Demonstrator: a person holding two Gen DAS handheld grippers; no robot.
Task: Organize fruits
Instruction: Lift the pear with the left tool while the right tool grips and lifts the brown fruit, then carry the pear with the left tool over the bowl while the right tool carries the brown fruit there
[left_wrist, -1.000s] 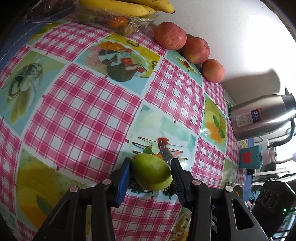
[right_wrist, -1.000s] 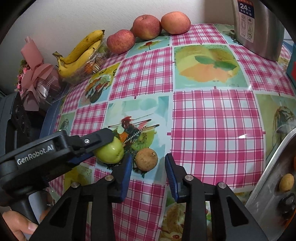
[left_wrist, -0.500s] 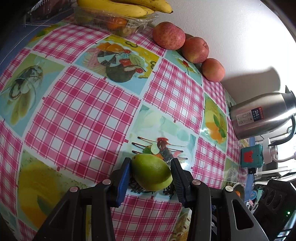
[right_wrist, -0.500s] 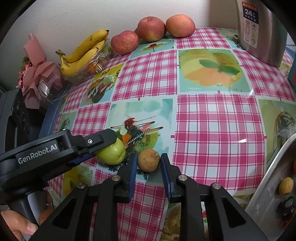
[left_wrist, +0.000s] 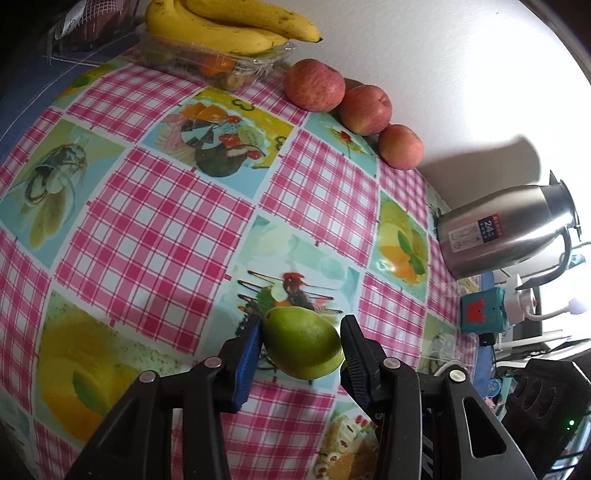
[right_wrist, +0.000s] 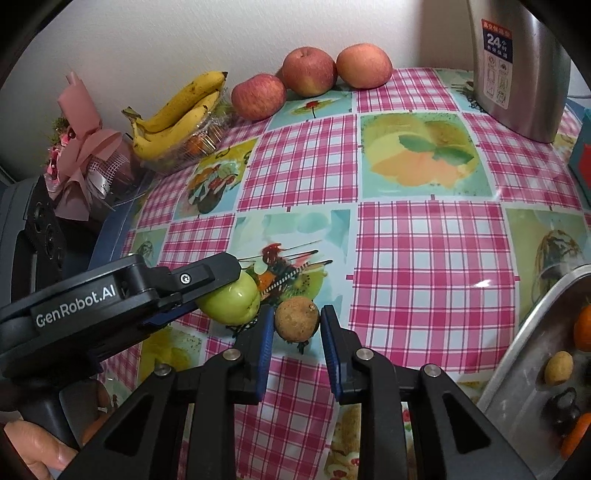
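Red apples (right_wrist: 308, 70) x3, bananas (right_wrist: 177, 110) x3

Bright, sharp, fisheye-warped, right-side glare.

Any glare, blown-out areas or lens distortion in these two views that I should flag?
Left wrist view: the wall behind the kettle is blown out white, and the checked tablecloth bulges from fisheye. Right wrist view: even light, small highlights on the green fruit, dark vignette corners, sharp focus.
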